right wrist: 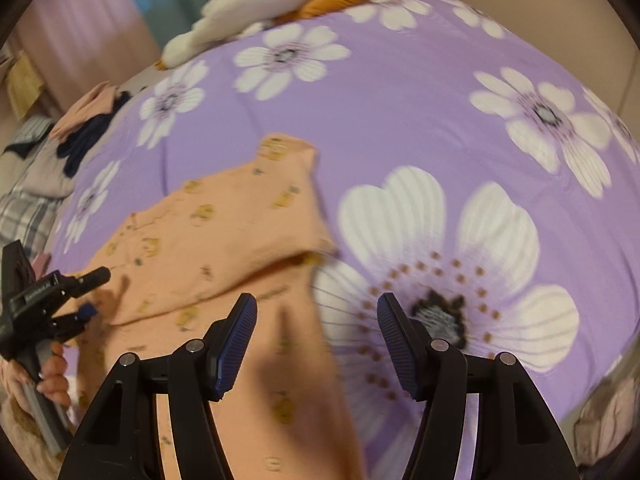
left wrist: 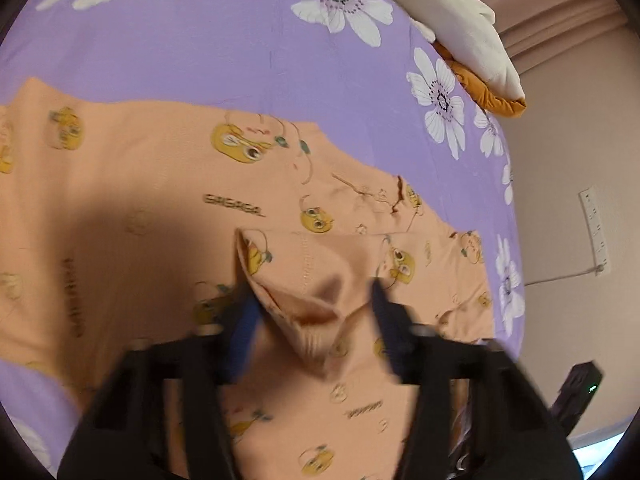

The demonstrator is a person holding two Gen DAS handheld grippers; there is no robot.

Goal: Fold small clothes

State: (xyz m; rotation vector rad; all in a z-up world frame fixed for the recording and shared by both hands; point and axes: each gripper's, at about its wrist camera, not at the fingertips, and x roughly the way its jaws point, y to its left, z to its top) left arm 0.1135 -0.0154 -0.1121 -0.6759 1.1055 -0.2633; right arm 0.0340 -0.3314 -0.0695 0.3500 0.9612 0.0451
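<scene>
Left wrist view: left gripper (left wrist: 316,316) has a bunched fold of the peach shirt (left wrist: 168,168) between its fingers, right gripper (right wrist: 316,340) gaping empty beside the shirt's right edge on the bedsheet (right wrist: 400,120).

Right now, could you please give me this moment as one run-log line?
garment: peach printed top spread on purple floral bedsheet | left gripper: fold of top between fingers | right gripper: open, empty

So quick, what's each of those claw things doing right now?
Left gripper: jaws around a raised fold of the peach garment; grip unclear.
Right gripper: open, empty.
</scene>
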